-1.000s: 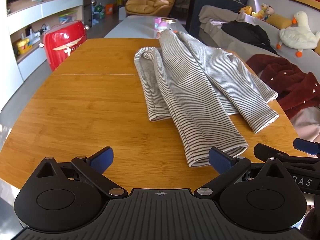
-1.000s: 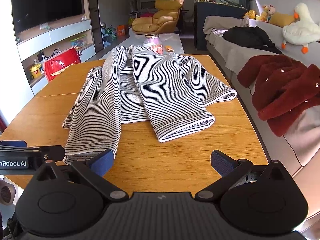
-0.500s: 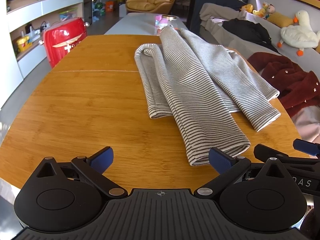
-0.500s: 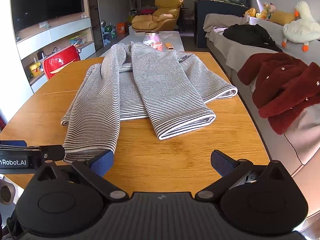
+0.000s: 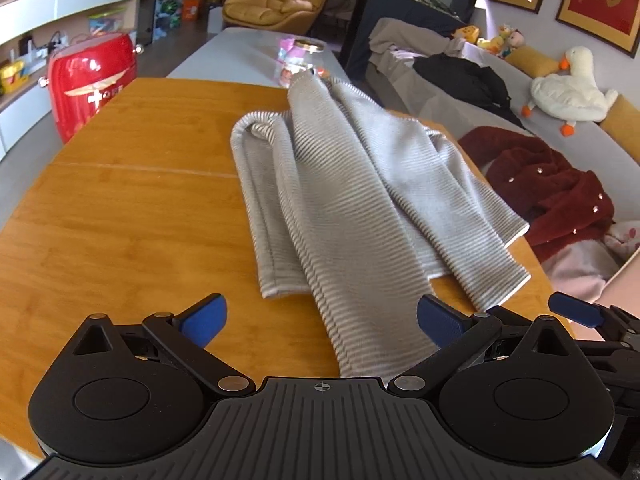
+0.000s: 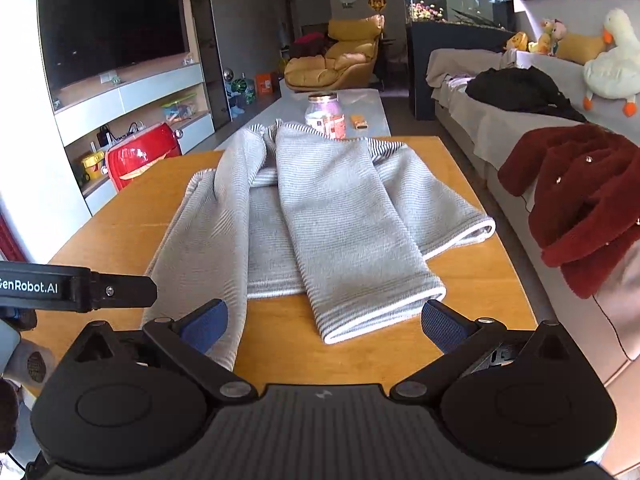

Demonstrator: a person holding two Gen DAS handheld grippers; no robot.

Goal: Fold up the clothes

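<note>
A grey-and-white striped top (image 5: 352,200) lies on the wooden table (image 5: 120,216), with both sleeves folded down over its body toward me; it also shows in the right wrist view (image 6: 336,216). My left gripper (image 5: 320,320) is open, with the cuff of the left sleeve (image 5: 372,340) lying between its blue pads, untouched. My right gripper (image 6: 324,326) is open at the cuff of the right sleeve (image 6: 380,304). The right gripper's tip shows at the right of the left wrist view (image 5: 576,316); the left gripper's side shows in the right wrist view (image 6: 76,288).
A red toaster-like appliance (image 5: 94,80) stands beyond the table's left edge. A sofa on the right holds a red fleece coat (image 6: 580,200), a black garment (image 6: 520,88) and a plush duck (image 5: 568,92). A jar (image 6: 325,114) stands on a low table behind.
Both grippers have moved forward and down toward the sleeve cuffs, which now lie between the open pads. The top has not moved.
</note>
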